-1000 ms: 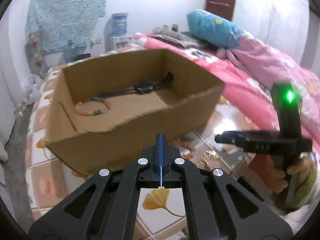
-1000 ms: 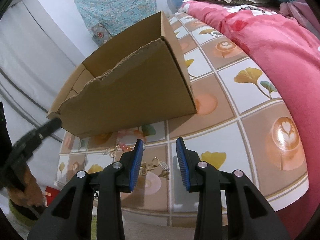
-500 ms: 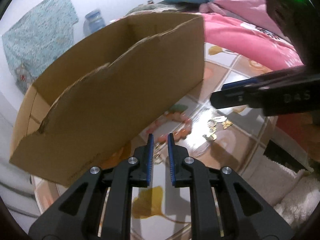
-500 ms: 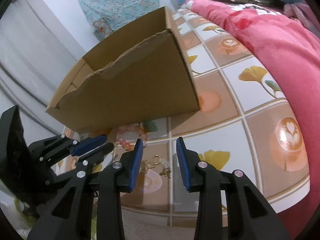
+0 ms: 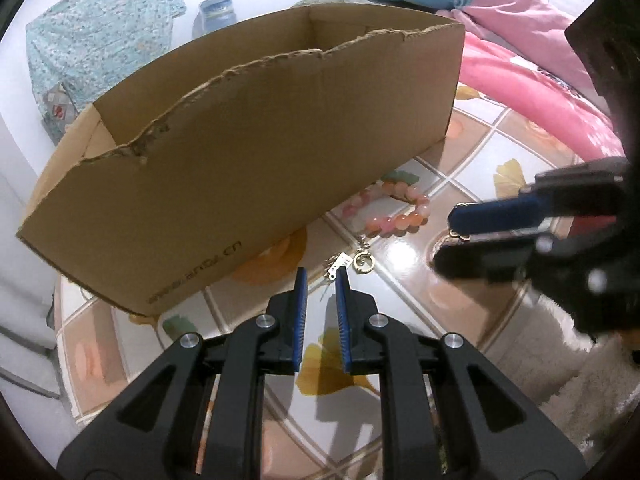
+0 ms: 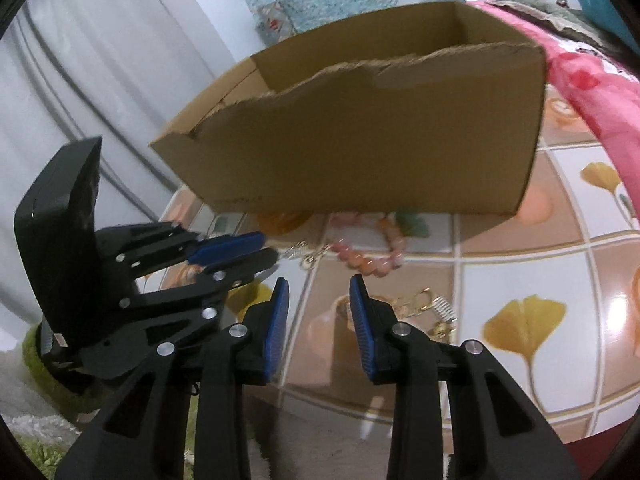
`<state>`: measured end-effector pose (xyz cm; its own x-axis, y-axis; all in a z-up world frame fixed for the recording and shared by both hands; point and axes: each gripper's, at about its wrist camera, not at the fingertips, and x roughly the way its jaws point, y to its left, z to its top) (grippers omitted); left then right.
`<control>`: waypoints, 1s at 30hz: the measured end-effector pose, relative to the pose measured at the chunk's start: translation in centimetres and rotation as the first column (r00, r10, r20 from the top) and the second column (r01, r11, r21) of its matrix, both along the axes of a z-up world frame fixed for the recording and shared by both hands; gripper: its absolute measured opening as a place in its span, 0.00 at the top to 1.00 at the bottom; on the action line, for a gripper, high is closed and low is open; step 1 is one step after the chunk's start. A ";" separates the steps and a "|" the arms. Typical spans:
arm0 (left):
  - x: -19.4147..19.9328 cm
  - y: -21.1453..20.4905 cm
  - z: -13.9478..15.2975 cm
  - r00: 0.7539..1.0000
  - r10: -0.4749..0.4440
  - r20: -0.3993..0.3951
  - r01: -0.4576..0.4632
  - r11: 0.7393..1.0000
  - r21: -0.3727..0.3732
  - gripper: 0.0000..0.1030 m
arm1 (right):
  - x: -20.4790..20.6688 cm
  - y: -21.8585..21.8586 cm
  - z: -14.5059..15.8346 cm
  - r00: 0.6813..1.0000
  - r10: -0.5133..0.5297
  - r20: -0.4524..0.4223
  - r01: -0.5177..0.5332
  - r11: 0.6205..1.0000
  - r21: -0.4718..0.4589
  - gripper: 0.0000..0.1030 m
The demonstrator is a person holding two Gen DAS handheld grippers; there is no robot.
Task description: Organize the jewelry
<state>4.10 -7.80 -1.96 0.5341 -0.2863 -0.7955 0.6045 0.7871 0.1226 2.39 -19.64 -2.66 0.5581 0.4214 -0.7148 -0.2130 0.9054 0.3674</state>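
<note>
Patterned tiles with leaf and coffee-cup prints cover the surface (image 5: 472, 276) on which the work is done, and a pink blanket (image 5: 532, 92) lies along its far side. Nearest to the left camera, the left gripper (image 5: 321, 276) is seen with its jaws a narrow gap apart and nothing between them; it is pointed at a small gold earring with a tag (image 5: 352, 263) just in front of the tips. The right gripper (image 6: 319, 285) is held a little wider, its jaws are closing, and no item is caught between them; a second gold earring (image 6: 430, 308) lies just beside its right finger. A little farther, a pink bead bracelet (image 5: 394, 216) rests close to the front wall of the cardboard box (image 5: 280, 152), which stands behind all the loose jewelry. The inside of the box cannot be seen from here. The step in hand is judged to be the reach for the earrings. For the next move, each gripper must probably be lowered until its pads stand on both sides of its earring, then closed gently, because such thin pieces can slip easily on the smooth surface.
</note>
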 end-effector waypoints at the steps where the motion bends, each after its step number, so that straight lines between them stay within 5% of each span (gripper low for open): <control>1: 0.1 -0.1 -0.1 1.000 -0.003 -0.002 0.003 1.000 0.000 0.87 | 0.0 0.2 -0.1 1.000 0.002 -0.005 -0.003 1.000 -0.005 0.70; 30: -0.3 0.2 -0.9 0.999 -0.039 -0.034 0.038 0.999 -0.023 0.95 | 1.0 0.7 -1.2 0.999 -0.004 -0.036 0.004 1.000 -0.017 0.70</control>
